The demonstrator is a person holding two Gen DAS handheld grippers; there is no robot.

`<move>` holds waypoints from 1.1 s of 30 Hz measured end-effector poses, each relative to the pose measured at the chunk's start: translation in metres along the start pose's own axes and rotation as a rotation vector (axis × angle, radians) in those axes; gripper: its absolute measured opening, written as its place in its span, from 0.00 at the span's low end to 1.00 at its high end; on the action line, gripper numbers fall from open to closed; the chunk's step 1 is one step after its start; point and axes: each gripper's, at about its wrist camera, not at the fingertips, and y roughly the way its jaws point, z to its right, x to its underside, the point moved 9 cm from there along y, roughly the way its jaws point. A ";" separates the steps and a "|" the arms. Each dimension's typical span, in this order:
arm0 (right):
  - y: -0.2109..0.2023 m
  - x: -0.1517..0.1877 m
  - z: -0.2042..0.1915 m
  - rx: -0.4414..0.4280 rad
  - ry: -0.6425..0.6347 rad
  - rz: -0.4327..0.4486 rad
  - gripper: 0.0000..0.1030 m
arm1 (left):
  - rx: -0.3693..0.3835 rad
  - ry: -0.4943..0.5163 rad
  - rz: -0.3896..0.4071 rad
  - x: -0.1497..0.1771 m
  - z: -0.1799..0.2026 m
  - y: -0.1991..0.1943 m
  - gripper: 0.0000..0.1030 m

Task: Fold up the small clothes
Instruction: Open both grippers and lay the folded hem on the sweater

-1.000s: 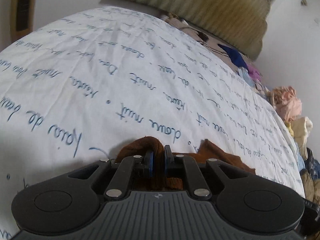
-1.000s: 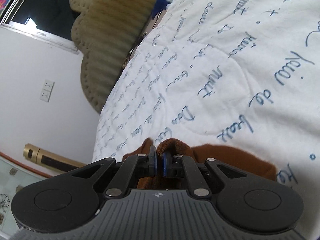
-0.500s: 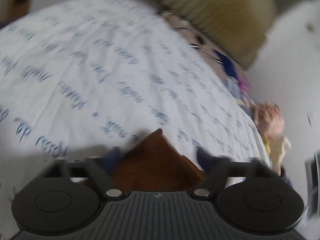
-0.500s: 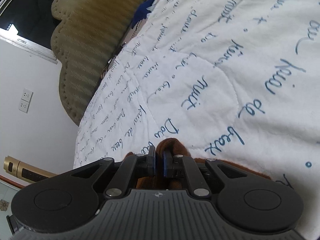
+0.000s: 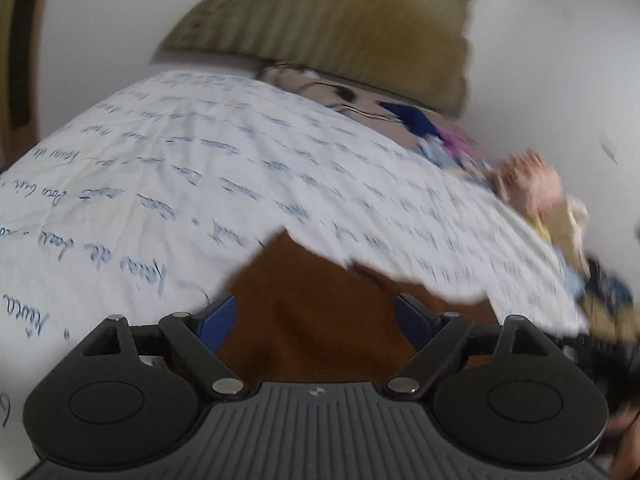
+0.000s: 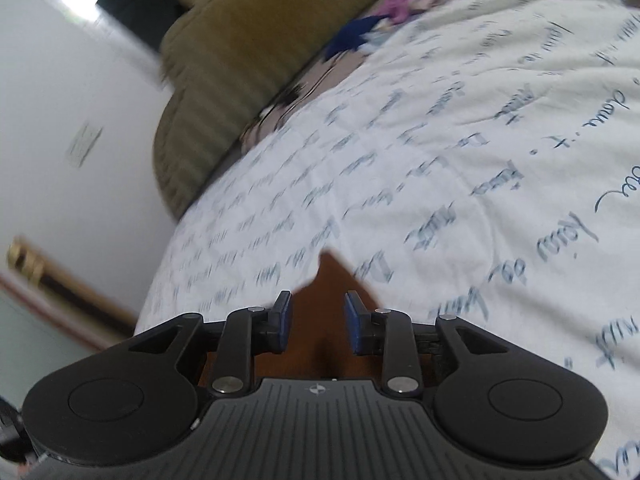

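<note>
Here, both views are smeared by blur, so the blue script printed on the white bedspread (image 5: 168, 168) cannot be read, and small details are lost. In the left wrist view, a dark upright strip at the far left edge is cut off and hard to identify. The left claw (image 5: 316, 320) points downward over the bed with its jaws spread wide, released; the brown garment (image 5: 304, 304) lies on the bedspread between and below the blue pads (image 5: 218, 318), which do not press on it. Its near part is hidden behind the claw's black body. Beyond, a tan ribbed headboard (image 5: 344, 36) stands against the wall, and a blurred heap of clothes (image 5: 532, 184) sits at the bed's right edge, partly cut off.

In the right wrist view, a wall socket (image 6: 84, 144) at left is only a pale smudge. The right claw (image 6: 318, 322) is tilted down with its jaws opening; the same brown garment (image 6: 328, 280) shows as a point of cloth between the pads, which stand clear of it. The rest is hidden under the claw.
</note>
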 end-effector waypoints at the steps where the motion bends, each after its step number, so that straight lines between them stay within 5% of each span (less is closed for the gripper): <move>1: -0.004 0.007 -0.005 -0.010 -0.036 -0.017 0.32 | -0.010 0.026 -0.005 0.012 0.003 -0.003 0.84; 4: -0.023 0.040 -0.014 -0.013 -0.132 -0.095 0.37 | -0.050 0.091 -0.019 0.047 0.000 -0.009 0.84; 7: -0.040 0.080 0.000 0.120 -0.252 -0.202 0.38 | -0.116 0.100 -0.063 0.082 -0.020 -0.013 0.84; 9: -0.057 0.095 0.008 0.163 -0.337 -0.197 0.36 | -0.110 0.048 -0.113 0.104 -0.036 -0.013 0.84; 11: -0.072 0.100 0.012 0.187 -0.351 -0.213 0.36 | -0.100 0.039 -0.059 0.111 -0.041 -0.028 0.84; 17: -0.096 0.099 -0.019 0.115 -0.391 -0.126 0.43 | -0.035 -0.032 -0.013 0.100 -0.035 -0.056 0.84; 21: -0.088 0.125 -0.048 0.068 -0.459 -0.144 0.47 | -0.021 -0.021 0.045 0.092 -0.020 -0.066 0.84; 28: -0.086 0.165 -0.027 0.167 -0.505 -0.242 0.47 | -0.014 0.059 0.097 0.067 0.013 -0.051 0.84; 33: -0.104 0.171 -0.016 0.201 -0.485 -0.271 0.46 | -0.081 0.055 0.026 0.074 -0.001 -0.017 0.84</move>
